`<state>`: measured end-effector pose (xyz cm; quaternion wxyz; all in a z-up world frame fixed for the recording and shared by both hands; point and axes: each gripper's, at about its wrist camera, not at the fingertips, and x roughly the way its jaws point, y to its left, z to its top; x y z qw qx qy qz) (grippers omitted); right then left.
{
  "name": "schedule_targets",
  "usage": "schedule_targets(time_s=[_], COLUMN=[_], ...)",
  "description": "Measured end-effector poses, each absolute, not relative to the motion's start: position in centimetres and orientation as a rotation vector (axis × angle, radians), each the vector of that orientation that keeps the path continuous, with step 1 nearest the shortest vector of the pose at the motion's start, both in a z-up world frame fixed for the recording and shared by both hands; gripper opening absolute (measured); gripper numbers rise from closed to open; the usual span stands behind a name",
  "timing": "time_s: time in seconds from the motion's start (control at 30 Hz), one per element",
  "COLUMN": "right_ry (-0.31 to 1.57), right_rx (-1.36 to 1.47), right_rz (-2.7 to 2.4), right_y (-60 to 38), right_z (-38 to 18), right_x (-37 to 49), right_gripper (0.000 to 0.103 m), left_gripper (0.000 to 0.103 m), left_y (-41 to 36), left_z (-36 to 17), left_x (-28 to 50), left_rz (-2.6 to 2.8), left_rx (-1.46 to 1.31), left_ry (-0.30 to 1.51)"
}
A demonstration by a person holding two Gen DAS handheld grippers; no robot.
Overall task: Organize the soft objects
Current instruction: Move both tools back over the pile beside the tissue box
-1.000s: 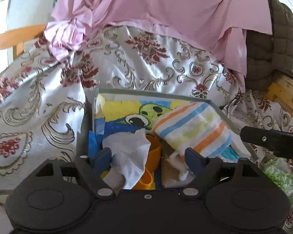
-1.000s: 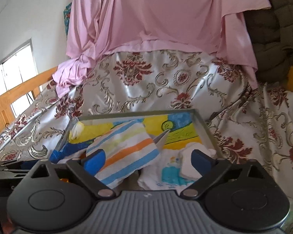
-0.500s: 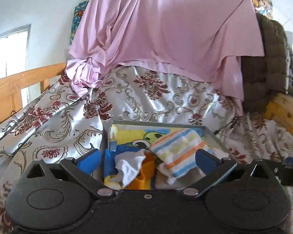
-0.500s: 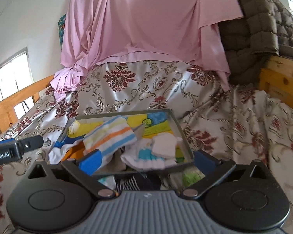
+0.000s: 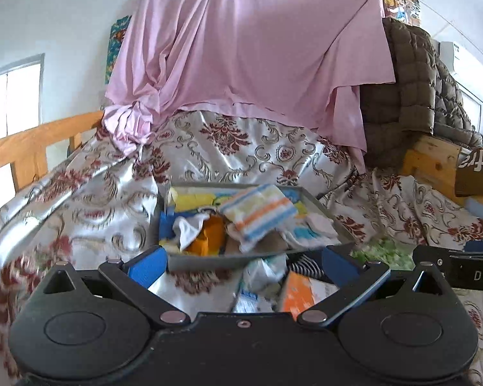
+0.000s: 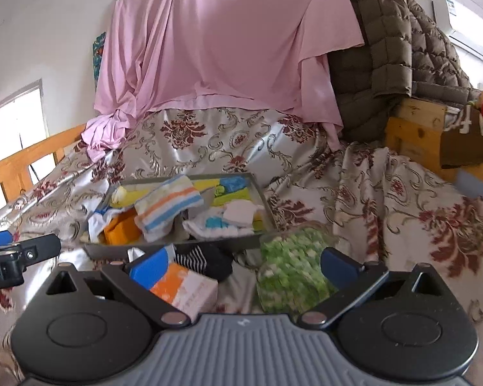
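Observation:
A grey tray [image 5: 206, 260] [image 6: 260, 193] sits on the bed and holds a striped towel [image 5: 257, 212] [image 6: 165, 204], a white cloth [image 5: 186, 226], an orange cloth [image 5: 209, 238] [image 6: 120, 228] and small white and blue cloths [image 6: 223, 220]. In front of the tray lie a black-and-white striped sock [image 6: 203, 259], an orange and white packet [image 6: 185, 286] [image 5: 298, 292] and a green-and-white patterned cloth [image 6: 289, 267]. My left gripper [image 5: 241, 265] is open and empty, short of the tray. My right gripper [image 6: 243, 265] is open and empty above the sock and the green cloth.
The bed has a floral satin cover [image 6: 402, 199]. A pink sheet [image 6: 222, 38] hangs at the back. A brown quilted jacket [image 6: 386, 54] lies over a wooden frame [image 6: 415, 135] at the right. A wooden rail [image 5: 32, 148] runs along the left.
Both grippers have pulled back from the tray and opened wider. The left one no longer reaches over the white cloth. The loose items in front of the tray have come into view.

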<state>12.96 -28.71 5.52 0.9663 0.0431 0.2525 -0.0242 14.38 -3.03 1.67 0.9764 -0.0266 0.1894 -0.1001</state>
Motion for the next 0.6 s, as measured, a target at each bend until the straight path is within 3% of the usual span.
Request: schedule_targets(time_s=[0.6], right_ry=[0.754], right_rx=[0.12], right_rz=[-0.114], right_y=[-28.1], right_z=[2.2], right_x=[11.4], right_gripper=[0.103], left_gripper=[0.102], left_y=[-3.1], left_z=[-2.3], left_x=[12.1], left_rz=[-0.093], left_rx=[0.002], left_ry=[0.557])
